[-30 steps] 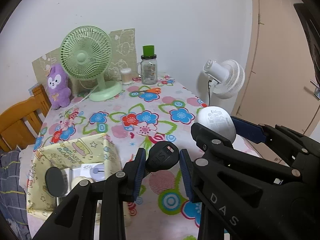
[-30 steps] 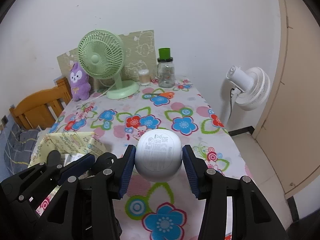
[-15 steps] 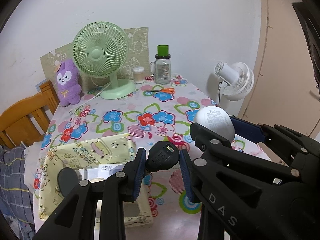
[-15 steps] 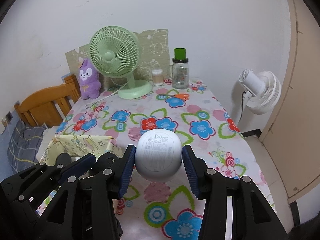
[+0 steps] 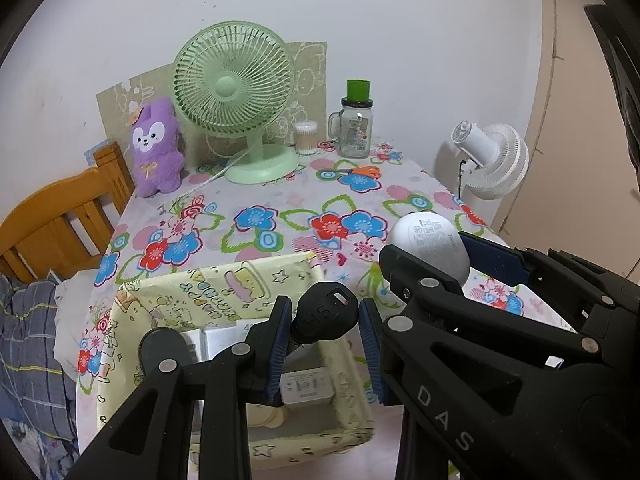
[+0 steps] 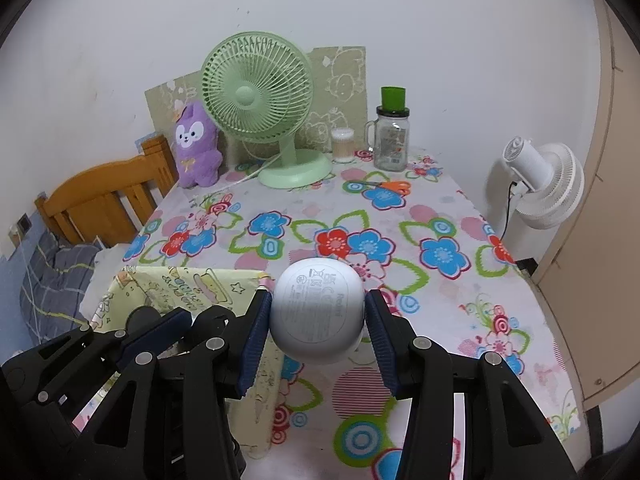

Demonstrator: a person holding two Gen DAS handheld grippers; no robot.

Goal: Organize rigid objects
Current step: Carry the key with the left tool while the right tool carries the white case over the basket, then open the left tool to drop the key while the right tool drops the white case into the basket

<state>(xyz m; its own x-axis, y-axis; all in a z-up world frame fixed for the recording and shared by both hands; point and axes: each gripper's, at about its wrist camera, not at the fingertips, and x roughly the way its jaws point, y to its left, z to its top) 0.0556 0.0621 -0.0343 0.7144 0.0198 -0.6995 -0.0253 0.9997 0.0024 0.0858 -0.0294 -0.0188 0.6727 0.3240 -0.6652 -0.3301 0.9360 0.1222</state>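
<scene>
My left gripper [image 5: 324, 322] pinches a black key [image 5: 325, 316] above the yellow bin [image 5: 224, 284]; my right gripper [image 6: 318, 318] clamps a round white case [image 6: 318, 312], which could slip from the pads.

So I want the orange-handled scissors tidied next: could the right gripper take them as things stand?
Probably not yet: the right gripper is shut on the white rounded case, and the orange-handled scissors lie far across the table.
</scene>
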